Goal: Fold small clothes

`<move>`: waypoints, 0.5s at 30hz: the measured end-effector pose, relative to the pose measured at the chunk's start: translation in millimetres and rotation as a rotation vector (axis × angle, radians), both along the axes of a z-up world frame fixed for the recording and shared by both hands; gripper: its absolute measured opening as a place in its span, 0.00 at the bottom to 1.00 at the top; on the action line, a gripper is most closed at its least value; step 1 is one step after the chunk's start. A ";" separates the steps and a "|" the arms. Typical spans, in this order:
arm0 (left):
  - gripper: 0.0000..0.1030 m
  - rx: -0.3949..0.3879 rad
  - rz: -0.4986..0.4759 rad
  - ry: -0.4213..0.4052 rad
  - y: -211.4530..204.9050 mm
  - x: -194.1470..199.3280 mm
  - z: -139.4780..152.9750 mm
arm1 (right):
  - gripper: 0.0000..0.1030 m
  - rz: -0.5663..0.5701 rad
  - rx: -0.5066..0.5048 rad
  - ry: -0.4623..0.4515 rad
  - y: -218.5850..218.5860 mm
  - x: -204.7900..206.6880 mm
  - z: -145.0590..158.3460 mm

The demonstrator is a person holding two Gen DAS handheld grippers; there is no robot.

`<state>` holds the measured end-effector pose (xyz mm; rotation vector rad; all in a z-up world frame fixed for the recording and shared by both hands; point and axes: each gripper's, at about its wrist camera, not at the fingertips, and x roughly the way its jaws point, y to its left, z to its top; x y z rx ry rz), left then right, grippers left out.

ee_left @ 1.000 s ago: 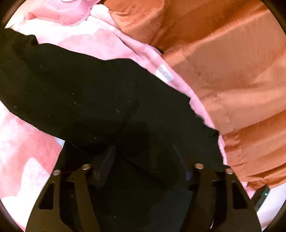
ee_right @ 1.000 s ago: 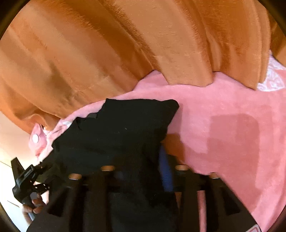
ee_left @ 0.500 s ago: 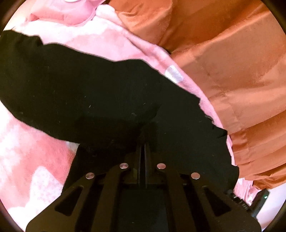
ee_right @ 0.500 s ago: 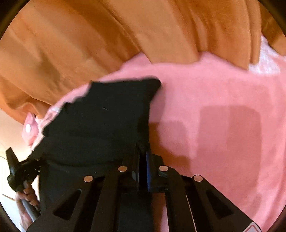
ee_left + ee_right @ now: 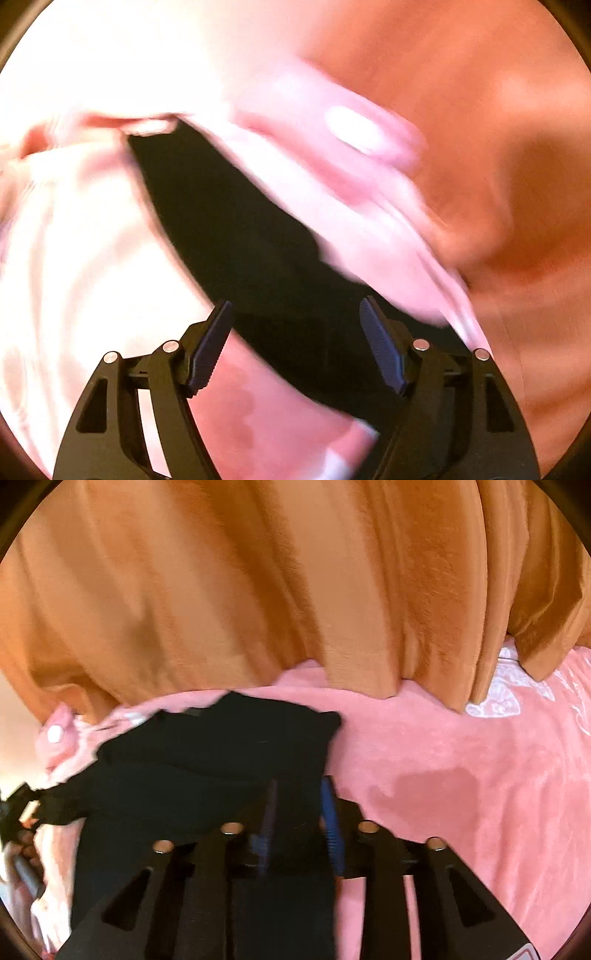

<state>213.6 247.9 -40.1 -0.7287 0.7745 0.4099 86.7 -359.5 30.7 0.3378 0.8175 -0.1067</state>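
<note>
Lying across a pink blanket (image 5: 443, 760), a black garment (image 5: 221, 753) is shown from both wrist views, with an orange curtain (image 5: 258, 583) hanging behind it.

Left wrist view, heavily blurred: the left gripper (image 5: 295, 347) is seen with its jaws spread wide and nothing between them. The garment (image 5: 236, 236) runs as a dark diagonal band from above the jaws down past the right finger, lying beneath the gap. Pale pink cloth (image 5: 74, 240) is seen left of the garment, the blanket (image 5: 258, 413) below it, and a blurred pink fold with a white patch (image 5: 351, 129) above and right of it. The curtain (image 5: 498, 110) fills the area right of the garment.

Right wrist view: the right gripper (image 5: 299, 823) is seen with its jaws partly parted, their blue pads (image 5: 330, 819) visible. A strip of the garment passes between the fingers; whether it is pinched or merely lies there cannot be told. The bulk of the garment spreads left of and beyond the jaws, its far corner reaching toward the curtain hem. At the garment's left end, the other gripper (image 5: 14, 808) is partly visible at the frame edge. A pink item with a white spot (image 5: 55, 734) lies just left of the garment. White patterning on the blanket (image 5: 495, 698) is seen far right of the garment.
</note>
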 end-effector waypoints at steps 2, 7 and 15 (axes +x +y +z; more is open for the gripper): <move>0.65 -0.031 0.101 0.034 47.8 -3.0 -16.0 | 0.30 0.039 0.026 0.001 22.6 -6.6 2.0; 0.39 -0.142 0.147 -0.040 110.7 -1.0 -33.3 | 0.37 0.140 0.057 0.009 79.6 -15.0 -9.5; 0.01 0.033 -0.109 -0.193 25.4 38.3 32.4 | 0.38 0.181 0.020 0.067 110.5 -6.1 -38.9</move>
